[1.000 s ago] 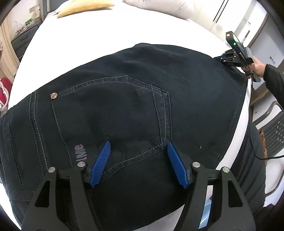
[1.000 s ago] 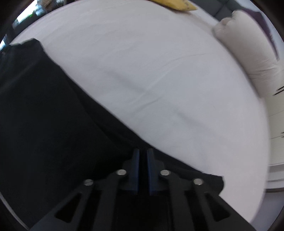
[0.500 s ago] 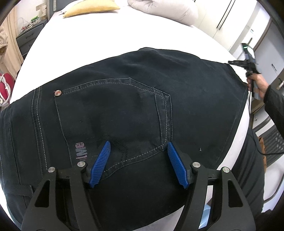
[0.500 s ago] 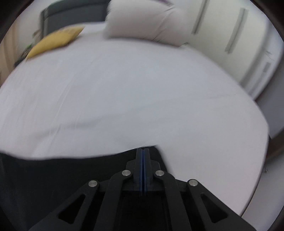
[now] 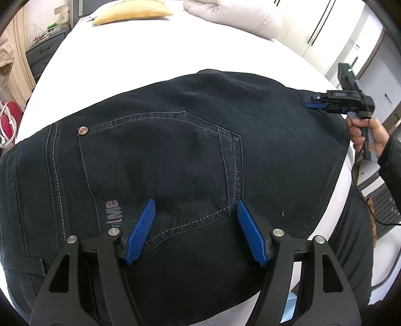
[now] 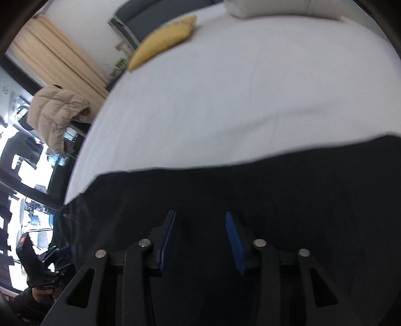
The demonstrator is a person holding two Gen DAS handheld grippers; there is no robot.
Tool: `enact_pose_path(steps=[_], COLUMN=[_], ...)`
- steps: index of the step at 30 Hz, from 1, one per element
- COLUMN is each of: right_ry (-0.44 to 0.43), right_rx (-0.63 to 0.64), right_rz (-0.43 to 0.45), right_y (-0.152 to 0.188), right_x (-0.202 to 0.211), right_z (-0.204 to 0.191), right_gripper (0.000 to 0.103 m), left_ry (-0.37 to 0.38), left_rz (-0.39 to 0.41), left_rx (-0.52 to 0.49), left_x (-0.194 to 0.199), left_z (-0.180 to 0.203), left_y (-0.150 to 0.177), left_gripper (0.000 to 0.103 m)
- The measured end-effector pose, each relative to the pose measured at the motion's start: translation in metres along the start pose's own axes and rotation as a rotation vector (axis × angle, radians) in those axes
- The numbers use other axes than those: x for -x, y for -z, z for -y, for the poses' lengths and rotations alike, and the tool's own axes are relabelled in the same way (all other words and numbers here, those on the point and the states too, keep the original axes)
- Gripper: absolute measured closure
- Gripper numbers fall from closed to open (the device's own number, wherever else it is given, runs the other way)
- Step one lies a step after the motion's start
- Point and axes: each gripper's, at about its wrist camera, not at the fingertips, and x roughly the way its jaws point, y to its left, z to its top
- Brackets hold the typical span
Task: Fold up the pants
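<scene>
The right gripper [image 6: 203, 240] is opening its jaws over the dark pants [image 5: 175, 155] lying folded along the bed's [image 5: 155, 50] near edge, having just released them (fold apparently set), while the left gripper [image 5: 195, 230] is hovering wide apart, gripping nothing.

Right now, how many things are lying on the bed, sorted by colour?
Black: 1, the pants
Yellow: 1, the cushion
Pale grey-white: 1, the puffy duvet
Total: 3 things on the white bed
</scene>
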Motion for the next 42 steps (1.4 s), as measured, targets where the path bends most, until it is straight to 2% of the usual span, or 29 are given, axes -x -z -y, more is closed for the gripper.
enact_pose_path(steps=[1,2,3,5,6,8,9,10,12,14,15,17,19,21,22,23,24,25,27,29,32,33,36,37,39,40,42], right_ry=[0.009,0.024,0.076,0.108,0.195,0.364,0.392,0.38,0.317,0.184,0.074,-0.117,-0.262,-0.338,-0.341,-0.31,-0.283,-0.28,-0.247,-0.22,0.003,0.073,0.282,0.289,0.34,0.307,0.144], right_rx=[-0.055,-0.106,-0.182,-0.318,-0.389,-0.448,-0.464,-0.466,-0.406,-0.322,-0.28,-0.21,-0.163,-0.155,-0.155,-0.166,-0.176,-0.181,-0.26,-0.381,-0.516,-0.555,-0.685,-0.702,-0.711,-0.68,-0.591], right_rz=[0.022,0.043,0.077,0.157,0.212,0.298,0.359,0.408,0.465,0.433,0.389,0.298,0.188,0.094,0.061,0.028,0.026,0.041,0.078,0.148,0.326,0.359,0.482,0.519,0.58,0.608,0.587], right_y=[-0.001,-0.015,-0.023,-0.027,-0.028,-0.026,-0.021,-0.016,-0.004,0.008,0.017,0.038,0.054,0.067,0.075,0.079,0.08,0.078,0.07,0.063,0.055,0.054,0.07,0.075,0.084,0.087,0.082], right_x=[0.0,0.001,0.008,0.026,0.04,0.072,0.093,0.109,0.125,0.124,0.124,0.094,0.06,0.019,0.006,-0.011,-0.016,-0.018,-0.013,0.012,0.07,0.083,0.129,0.14,0.155,0.158,0.145], right_z=[0.015,0.036,0.061,0.095,0.108,0.119,0.116,0.11,0.08,0.04,0.027,-0.026,-0.073,-0.104,-0.11,-0.111,-0.103,-0.093,-0.061,-0.012,0.071,0.087,0.122,0.127,0.11,0.096,0.058], right_gripper=[0.09,0.097,0.103,0.103,0.103,0.09,0.071,0.052,0.048,0.048,0.048,0.048,0.048,0.048,0.048,0.048,0.055,0.069,0.083,0.083,0.083,0.083,0.067,0.057,0.043,0.043,0.043], left_ry=[0.0,-0.001,-0.001,0.0,-0.001,-0.006,-0.009,-0.013,-0.022,-0.027,-0.026,-0.026,-0.038,-0.055,-0.062,-0.067,-0.071,-0.071,-0.086,-0.082,-0.071,-0.076,-0.086,-0.092,-0.11,-0.112,-0.088], left_rz=[0.002,0.003,0.004,0.004,0.003,-0.003,-0.004,-0.004,0.001,0.005,0.009,0.013,0.014,0.021,0.024,0.025,0.027,0.031,0.034,0.034,0.052,0.053,0.06,0.061,0.061,0.069,0.119], left_rx=[0.0,0.0,0.0,0.003,0.005,0.01,0.014,0.015,0.011,0.014,0.018,0.023,0.026,0.03,0.035,0.044,0.052,0.061,0.073,0.093,0.102,0.093,0.079,0.078,0.089,0.093,0.08], left_x=[0.0,0.0,0.001,0.002,0.002,0.004,0.004,0.006,0.009,0.013,0.016,0.02,0.023,0.026,0.028,0.029,0.03,0.032,0.036,0.042,0.05,0.052,0.059,0.062,0.071,0.078,0.094], left_z=[0.0,0.001,0.0,0.0,0.0,0.001,0.001,0.001,0.002,0.003,0.003,0.004,0.003,0.0,-0.004,-0.009,-0.014,-0.019,-0.027,-0.039,-0.047,-0.047,-0.046,-0.046,-0.044,-0.041,-0.031], left_y=[0.0,0.001,0.001,0.002,0.002,0.002,0.002,0.002,0.004,0.007,0.008,0.01,0.013,0.015,0.016,0.018,0.02,0.022,0.027,0.034,0.045,0.046,0.055,0.058,0.06,0.059,0.052], left_gripper=[0.036,0.036,0.036,0.036,0.036,0.036,0.036,0.036,0.036,0.036,0.036,0.036,0.036,0.036,0.036,0.036,0.036,0.036,0.035,0.035,0.036,0.036,0.036,0.036,0.035,0.035,0.035])
